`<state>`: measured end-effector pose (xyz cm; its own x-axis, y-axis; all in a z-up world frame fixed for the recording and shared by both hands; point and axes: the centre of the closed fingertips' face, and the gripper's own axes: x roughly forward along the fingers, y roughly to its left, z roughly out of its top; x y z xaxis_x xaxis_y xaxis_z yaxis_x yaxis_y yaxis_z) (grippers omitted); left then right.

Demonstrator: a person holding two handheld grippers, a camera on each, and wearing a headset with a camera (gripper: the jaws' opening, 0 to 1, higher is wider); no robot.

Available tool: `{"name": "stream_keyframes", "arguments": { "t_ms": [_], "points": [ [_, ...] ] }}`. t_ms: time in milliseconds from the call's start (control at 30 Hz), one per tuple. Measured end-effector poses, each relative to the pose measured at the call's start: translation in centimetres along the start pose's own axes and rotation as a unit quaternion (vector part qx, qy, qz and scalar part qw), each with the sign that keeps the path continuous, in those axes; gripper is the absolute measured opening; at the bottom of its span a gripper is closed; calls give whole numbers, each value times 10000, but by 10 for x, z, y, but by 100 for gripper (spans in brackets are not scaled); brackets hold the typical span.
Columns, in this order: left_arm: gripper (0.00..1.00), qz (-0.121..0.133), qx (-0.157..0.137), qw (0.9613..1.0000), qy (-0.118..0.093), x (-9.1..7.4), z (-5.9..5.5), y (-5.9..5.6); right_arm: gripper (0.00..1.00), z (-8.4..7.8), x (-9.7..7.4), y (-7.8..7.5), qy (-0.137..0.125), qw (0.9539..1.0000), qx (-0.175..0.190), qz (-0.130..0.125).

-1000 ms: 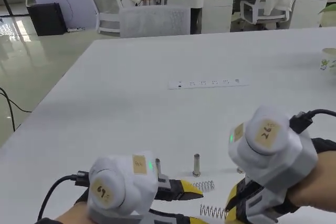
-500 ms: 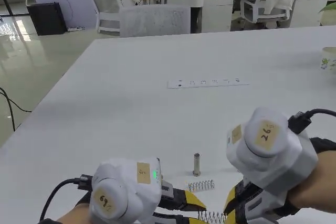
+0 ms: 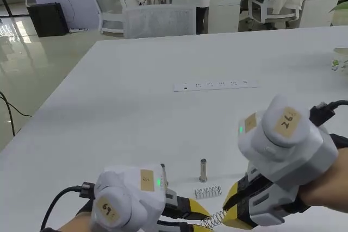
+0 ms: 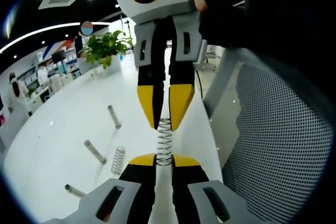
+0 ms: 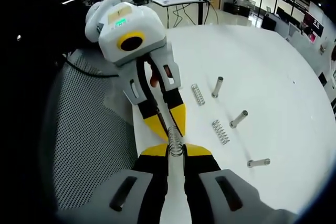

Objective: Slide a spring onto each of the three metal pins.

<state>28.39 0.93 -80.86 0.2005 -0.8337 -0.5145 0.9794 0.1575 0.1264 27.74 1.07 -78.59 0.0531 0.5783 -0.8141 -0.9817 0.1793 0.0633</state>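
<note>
Gripping one spring [image 4: 165, 137] from both ends: L gripper [image 4: 164, 158] clamped on one end, R gripper [image 5: 176, 150] on the other, tips facing, at near edge of table [image 3: 163, 118]. 3 pins [image 5: 238, 118] standing close by, 2 loose springs [image 5: 220, 131] beside them.

Three short metal pins [image 5: 217, 86] stand upright, well apart, in a row on the white counter [image 5: 273, 66]. Two coiled springs [image 5: 197, 94] lie flat near them. A third spring [image 4: 164, 140] spans between the left tool [image 4: 164, 160] and right tool [image 4: 163, 124], pinched at each end.
</note>
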Motion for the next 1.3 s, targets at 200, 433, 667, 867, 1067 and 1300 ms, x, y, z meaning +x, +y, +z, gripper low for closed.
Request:
{"name": "stream_keyframes", "arguments": {
  "t_ms": [200,433,667,867,1067,1300],
  "points": [
    [3,3,-63,10000,-13,0,0,0,7,11,-1,0,-212,9998,-38,-14],
    [3,5,-132,9999,-77,0,3,-1,7,22,-3,2,-390,9992,-106,-48],
    [2,8,-144,9999,-54,0,2,-2,8,19,-2,3,-235,9995,-174,-85],
    [2,-52,-85,9999,38,2,-1,-6,8,15,1,5,-110,9998,-189,-17],
    [2,-65,-100,9999,5,2,0,-6,9,13,5,7,-53,9998,-172,44],
    [2,-69,-89,9999,-5,2,2,-7,9,9,9,7,61,9998,-184,74]
  ]
}}
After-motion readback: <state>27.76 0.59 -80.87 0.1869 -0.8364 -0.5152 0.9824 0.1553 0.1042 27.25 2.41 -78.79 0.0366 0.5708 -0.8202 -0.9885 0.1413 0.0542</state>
